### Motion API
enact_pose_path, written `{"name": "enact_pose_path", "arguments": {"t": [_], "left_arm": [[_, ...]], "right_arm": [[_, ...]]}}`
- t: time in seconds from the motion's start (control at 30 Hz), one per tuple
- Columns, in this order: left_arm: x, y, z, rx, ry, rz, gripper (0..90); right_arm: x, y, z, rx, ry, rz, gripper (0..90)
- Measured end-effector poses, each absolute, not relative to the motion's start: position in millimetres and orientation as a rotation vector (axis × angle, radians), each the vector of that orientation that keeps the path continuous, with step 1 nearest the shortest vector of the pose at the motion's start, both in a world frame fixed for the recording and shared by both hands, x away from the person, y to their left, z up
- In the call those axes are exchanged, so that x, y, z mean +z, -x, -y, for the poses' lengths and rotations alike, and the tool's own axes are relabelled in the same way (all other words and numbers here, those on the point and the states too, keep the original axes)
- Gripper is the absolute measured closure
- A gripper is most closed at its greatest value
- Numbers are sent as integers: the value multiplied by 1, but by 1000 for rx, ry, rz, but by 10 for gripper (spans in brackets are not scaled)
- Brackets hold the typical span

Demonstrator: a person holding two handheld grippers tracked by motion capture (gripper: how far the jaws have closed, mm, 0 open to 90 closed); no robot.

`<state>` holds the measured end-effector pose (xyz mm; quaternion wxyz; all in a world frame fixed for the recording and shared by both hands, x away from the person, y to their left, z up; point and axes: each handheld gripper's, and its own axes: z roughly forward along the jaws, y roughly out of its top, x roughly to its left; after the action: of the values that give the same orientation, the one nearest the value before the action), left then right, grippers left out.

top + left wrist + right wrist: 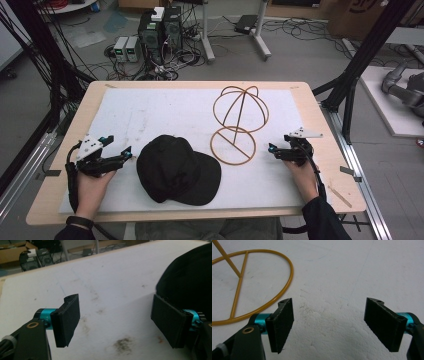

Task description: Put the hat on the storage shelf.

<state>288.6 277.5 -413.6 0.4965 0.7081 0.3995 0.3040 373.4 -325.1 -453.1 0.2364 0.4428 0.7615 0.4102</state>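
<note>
Where cap [177, 170] sits, prob. beside stand [239, 122].

Black cap [187, 282] cut off by frame's right edge.

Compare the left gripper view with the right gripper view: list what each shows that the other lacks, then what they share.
Left gripper view alone: the black cap at the right edge, close beside one jaw, and, beyond the table's far edge, computer boxes and cables on the floor.

Right gripper view alone: the round base ring of the gold wire hat stand, lying flat on the mat, with its crossbar and a slanted rod rising from it.

Both: a pair of black jaws spread wide with nothing between them, teal fittings behind them, and the scuffed white mat underneath.
</note>
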Motion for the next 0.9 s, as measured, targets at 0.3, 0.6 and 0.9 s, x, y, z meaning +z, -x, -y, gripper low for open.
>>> {"name": "enact_pose_path", "arguments": {"t": [0.3, 0.6, 0.9], "left_arm": [[-390, -232, -249, 610, -1666, -882, 268], [-382, -206, -216, 490, -1688, -771, 299], [-386, -200, -191, 371, -1742, -752, 338]], "right_arm": [[-453, -373, 324, 1116, -1202, -2093, 234], [-453, -373, 323, 1100, -1197, -2094, 234], [-453, -373, 323, 1095, -1197, -2098, 234]]}}
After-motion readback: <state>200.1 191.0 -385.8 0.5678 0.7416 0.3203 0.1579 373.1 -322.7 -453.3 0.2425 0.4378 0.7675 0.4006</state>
